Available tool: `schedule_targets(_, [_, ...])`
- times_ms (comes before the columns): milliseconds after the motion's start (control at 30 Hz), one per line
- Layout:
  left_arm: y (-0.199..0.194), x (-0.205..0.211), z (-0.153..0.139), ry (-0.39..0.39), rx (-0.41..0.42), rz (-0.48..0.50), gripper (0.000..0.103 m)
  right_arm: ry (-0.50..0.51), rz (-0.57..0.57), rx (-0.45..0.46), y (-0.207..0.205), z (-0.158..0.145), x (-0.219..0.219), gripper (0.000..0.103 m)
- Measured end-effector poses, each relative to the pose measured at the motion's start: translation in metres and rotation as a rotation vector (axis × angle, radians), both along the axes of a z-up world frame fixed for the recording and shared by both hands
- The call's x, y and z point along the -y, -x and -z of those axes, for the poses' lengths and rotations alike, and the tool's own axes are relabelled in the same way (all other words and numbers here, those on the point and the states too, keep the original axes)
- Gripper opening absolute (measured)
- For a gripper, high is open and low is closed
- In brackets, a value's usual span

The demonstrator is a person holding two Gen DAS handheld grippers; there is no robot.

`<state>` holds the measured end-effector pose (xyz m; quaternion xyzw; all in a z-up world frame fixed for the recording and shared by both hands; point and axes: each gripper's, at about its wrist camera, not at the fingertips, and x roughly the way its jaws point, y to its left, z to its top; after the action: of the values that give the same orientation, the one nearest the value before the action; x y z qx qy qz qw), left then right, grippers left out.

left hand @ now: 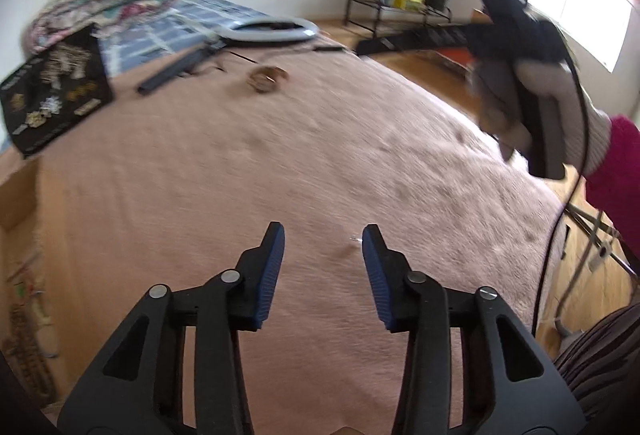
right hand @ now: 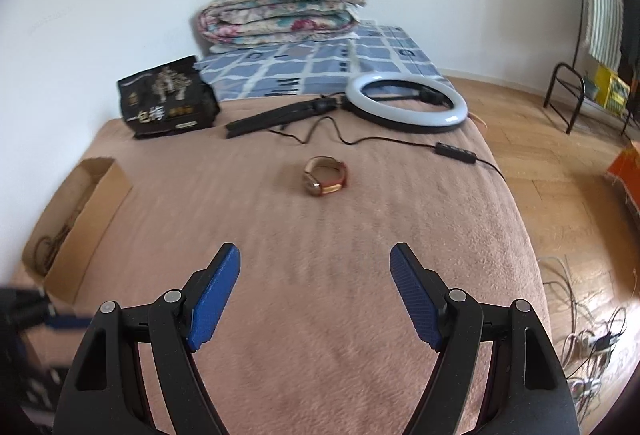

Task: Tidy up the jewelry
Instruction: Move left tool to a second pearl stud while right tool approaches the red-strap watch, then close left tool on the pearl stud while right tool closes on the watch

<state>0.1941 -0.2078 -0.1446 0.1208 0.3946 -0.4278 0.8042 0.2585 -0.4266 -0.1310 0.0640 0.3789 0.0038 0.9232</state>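
A wristwatch with a gold case and reddish-brown strap (right hand: pixel 325 177) lies curled on the pink blanket (right hand: pixel 320 275), well ahead of my right gripper (right hand: pixel 316 267), which is open and empty. The watch also shows blurred in the left wrist view (left hand: pixel 267 78), far ahead. My left gripper (left hand: pixel 323 249) is open and empty above the blanket. An open cardboard box (right hand: pixel 76 219) with cords or chains inside sits at the blanket's left edge. The right gripper tool, held in a gloved hand (left hand: pixel 532 103), shows raised at the right of the left wrist view.
A black printed bag (right hand: pixel 168 97) stands at the back left. A ring light (right hand: pixel 406 103) with a folded tripod (right hand: pixel 276 119) and a cable with remote (right hand: pixel 456 151) lies behind the watch. Folded quilts (right hand: pixel 280 9) lie on a blue checked mattress. Wooden floor and loose cables (right hand: pixel 588 335) are to the right.
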Motion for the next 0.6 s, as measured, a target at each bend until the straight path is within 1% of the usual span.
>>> schedule_targets(67, [0.003, 0.011, 0.010, -0.010, -0.019, 0.033, 0.035, -0.025, 0.016, -0.005, -0.006, 0.005, 0.009, 0.077])
schedule_targets(200, [0.006, 0.030, 0.028, -0.043, -0.024, 0.078, 0.031, -0.076, 0.044, -0.022, -0.021, 0.019, 0.024, 0.077])
schedule_targets(267, [0.005, 0.038, 0.038, -0.061, -0.023, 0.087, 0.028, -0.099, 0.057, -0.032, -0.029, 0.026, 0.031, 0.077])
schedule_targets(433, [0.000, 0.049, 0.053, -0.091, -0.006, 0.094, 0.027, -0.145, 0.072, -0.047, -0.053, 0.042, 0.038, 0.077])
schedule_targets(533, [-0.001, 0.052, 0.059, -0.101, -0.004, 0.102, 0.021, -0.162, 0.082, -0.060, -0.069, 0.051, 0.040, 0.077])
schedule_targets(600, [-0.001, 0.055, 0.062, -0.111, 0.003, 0.109, 0.021, -0.180, 0.096, -0.069, -0.081, 0.057, 0.043, 0.077])
